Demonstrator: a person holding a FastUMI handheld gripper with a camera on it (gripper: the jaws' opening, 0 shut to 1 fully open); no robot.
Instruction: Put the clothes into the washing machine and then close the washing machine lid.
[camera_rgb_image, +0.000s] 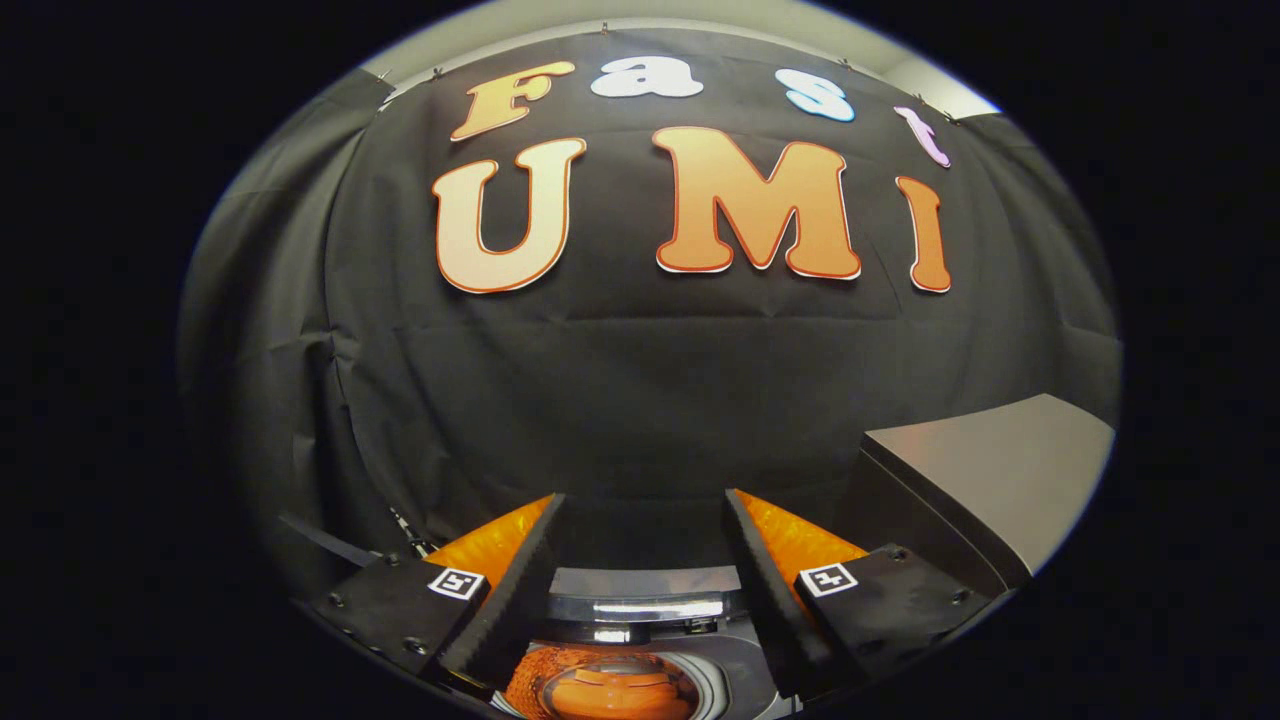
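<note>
My gripper (642, 495) is open, its two black-padded orange fingers spread wide with nothing between them. Below and between the fingers lies the grey top of the washing machine (648, 581), with a chrome strip across it. Nearer to me is its round drum opening (600, 690), which looks shiny and orange-tinted. I cannot tell whether that is cloth or a reflection of the fingers. I see no loose clothes.
A grey flat-topped panel or box (985, 475) rises just beyond and right of the right finger (770, 590). The black cloth wall (620, 380) hangs close behind the machine. A thin dark rod (325, 541) juts out left of the left finger.
</note>
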